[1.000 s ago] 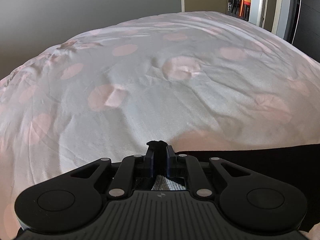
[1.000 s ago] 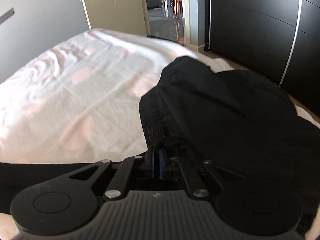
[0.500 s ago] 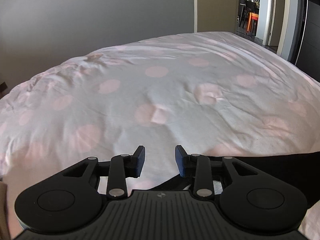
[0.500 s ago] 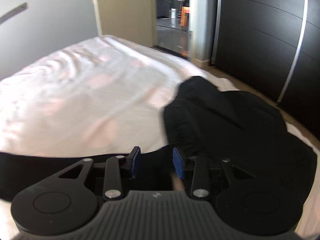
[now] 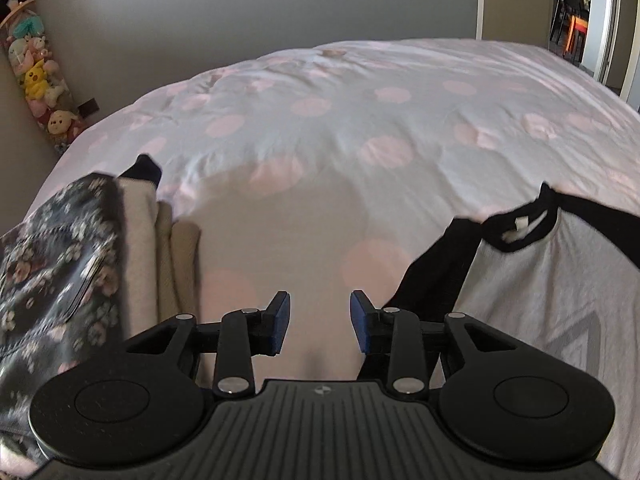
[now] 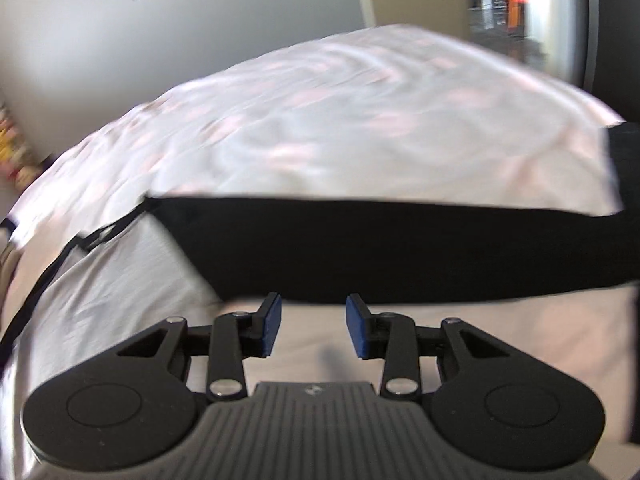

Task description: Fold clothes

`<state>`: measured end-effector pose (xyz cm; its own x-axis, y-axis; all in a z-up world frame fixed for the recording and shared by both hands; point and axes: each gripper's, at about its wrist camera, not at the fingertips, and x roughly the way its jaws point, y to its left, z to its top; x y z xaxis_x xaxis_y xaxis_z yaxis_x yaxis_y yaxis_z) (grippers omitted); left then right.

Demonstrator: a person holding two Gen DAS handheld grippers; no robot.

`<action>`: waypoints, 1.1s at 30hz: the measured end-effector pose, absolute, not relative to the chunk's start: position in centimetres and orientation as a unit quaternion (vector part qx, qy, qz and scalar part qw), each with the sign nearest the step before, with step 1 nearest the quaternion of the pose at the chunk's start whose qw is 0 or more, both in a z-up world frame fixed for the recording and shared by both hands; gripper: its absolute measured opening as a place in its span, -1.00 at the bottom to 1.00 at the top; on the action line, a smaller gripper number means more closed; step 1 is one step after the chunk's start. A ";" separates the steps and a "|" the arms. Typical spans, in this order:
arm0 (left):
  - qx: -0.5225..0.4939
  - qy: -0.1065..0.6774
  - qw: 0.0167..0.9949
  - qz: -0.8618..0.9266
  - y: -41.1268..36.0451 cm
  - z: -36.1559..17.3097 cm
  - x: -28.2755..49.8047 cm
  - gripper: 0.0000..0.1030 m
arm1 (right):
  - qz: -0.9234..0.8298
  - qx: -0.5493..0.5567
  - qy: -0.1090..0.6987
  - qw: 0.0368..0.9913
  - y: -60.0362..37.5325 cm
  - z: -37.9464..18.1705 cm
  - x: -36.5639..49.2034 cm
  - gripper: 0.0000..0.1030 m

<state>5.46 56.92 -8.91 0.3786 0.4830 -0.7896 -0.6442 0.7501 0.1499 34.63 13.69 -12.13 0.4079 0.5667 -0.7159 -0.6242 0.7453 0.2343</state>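
Both my grippers let go in the last second: left gripper (image 5: 319, 322) and right gripper (image 6: 312, 325) now gape empty. The raglan T-shirt (image 5: 536, 280) lies spread on the dotted duvet (image 5: 360, 128), folded stack (image 5: 80, 248) left. Probably regrasping next.

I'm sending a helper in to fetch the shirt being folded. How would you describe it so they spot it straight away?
On the bed with the pink-dotted cover, look at the near edge, right of the stack of folded clothes. The shirt lies spread flat there: a pale grey body with black sleeves and a black neckband, unlike the floral and beige pieces in the stack.
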 end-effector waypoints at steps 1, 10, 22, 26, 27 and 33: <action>-0.090 0.447 0.823 0.338 56.6 -9.1 4.0 -0.40 | 0.366 -0.040 0.414 0.832 14.9 -12.2 33.8 -0.24; -0.103 0.510 0.782 0.342 53.0 -9.5 -8.1 -0.40 | 0.429 -0.055 0.426 0.794 21.0 -12.9 25.6 -0.24; -0.259 0.552 0.698 0.375 52.9 -14.1 -16.7 -0.15 | 0.460 -0.057 0.418 0.781 22.5 -14.5 19.4 -0.12; -0.293 0.556 0.688 0.363 52.1 -15.4 -17.2 -0.16 | 0.463 -0.060 0.408 0.785 22.2 -15.1 18.3 -0.10; -0.297 0.553 0.689 0.363 51.9 -15.4 -17.2 -0.18 | 0.463 -0.061 0.405 0.786 22.1 -15.2 18.1 -0.10; -0.308 0.531 0.705 0.354 50.7 -14.9 -17.3 -0.83 | 0.463 -0.061 0.399 0.789 21.8 -16.1 17.0 -0.10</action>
